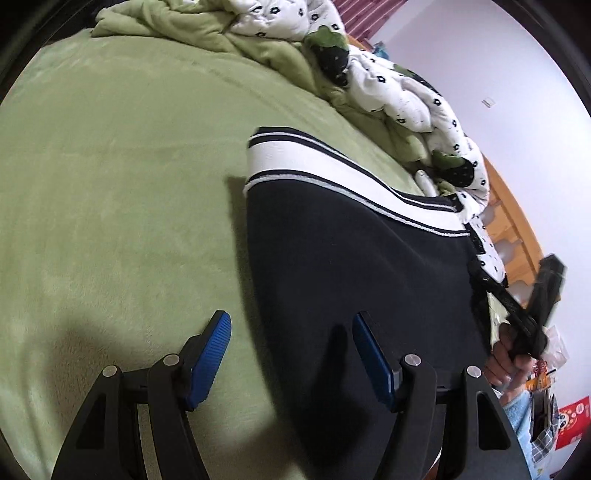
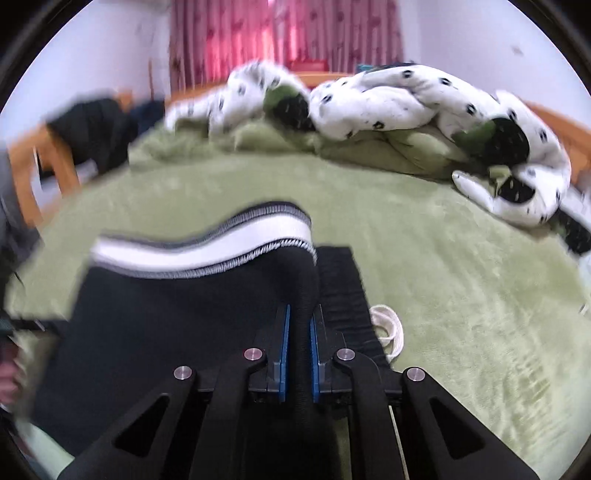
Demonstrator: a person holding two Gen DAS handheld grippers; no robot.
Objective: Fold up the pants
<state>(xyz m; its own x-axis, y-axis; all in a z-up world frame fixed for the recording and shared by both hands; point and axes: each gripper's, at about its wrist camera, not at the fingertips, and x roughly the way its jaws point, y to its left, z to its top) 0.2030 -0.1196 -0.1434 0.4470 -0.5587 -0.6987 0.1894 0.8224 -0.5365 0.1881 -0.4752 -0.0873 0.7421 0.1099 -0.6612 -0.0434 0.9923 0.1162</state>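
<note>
Dark navy pants [image 1: 351,266] with a white striped band [image 1: 295,157] lie on the green bed cover [image 1: 110,184]. My left gripper [image 1: 291,321] is open just above them, one blue pad over the cover and the other over the dark cloth at the pants' left edge; nothing is between its fingers. In the right wrist view my right gripper [image 2: 300,314] is shut on a raised fold of the pants [image 2: 166,314], near the white band [image 2: 207,247] and a white drawstring [image 2: 388,325]. The right gripper also shows at the far right edge of the left wrist view, held by a hand [image 1: 506,354].
A rumpled white quilt with black flowers [image 1: 406,96] and green bedding are piled along the far side of the bed [image 2: 406,99]. A wooden bed frame [image 1: 513,218], a white wall and a red curtain [image 2: 280,33] lie beyond. Dark clothes hang over a wooden chair [image 2: 88,125] at left.
</note>
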